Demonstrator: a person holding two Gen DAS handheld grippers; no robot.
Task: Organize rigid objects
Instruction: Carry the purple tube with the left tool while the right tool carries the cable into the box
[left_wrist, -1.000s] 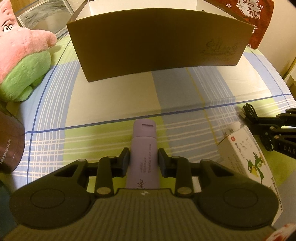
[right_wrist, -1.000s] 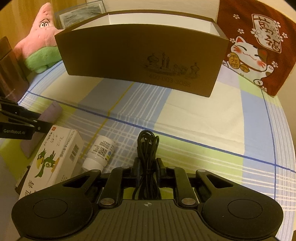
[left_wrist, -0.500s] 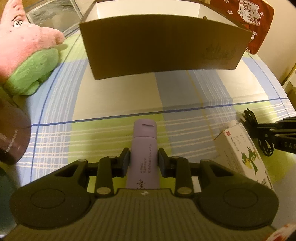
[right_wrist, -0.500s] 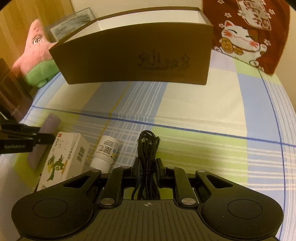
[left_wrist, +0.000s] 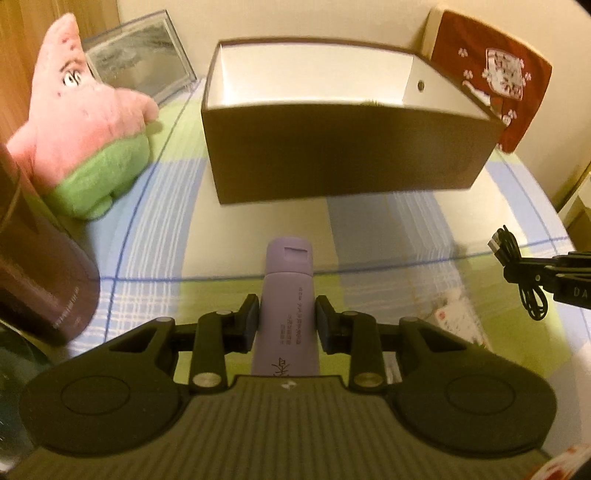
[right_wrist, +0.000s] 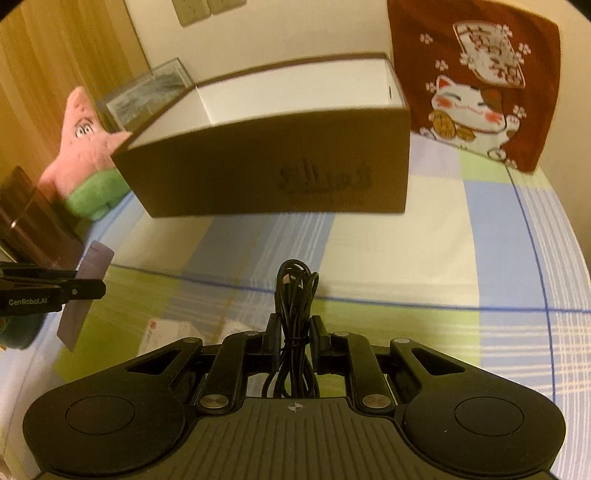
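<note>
While angled downward, left tool (left_wrist: 286, 319) clamps purple bottle (left_wrist: 287, 306), right tool (right_wrist: 294, 338) pinches coiled cable (right_wrist: 295, 306).

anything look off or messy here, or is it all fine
Nothing stands out. The purple bottle sits straight in the left gripper, the bundled black cable in the right gripper, and the open brown box stands squarely on the checked cloth.

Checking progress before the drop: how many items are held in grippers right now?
2: purple bottle in the left gripper; black cable bundle in the right gripper.
</note>
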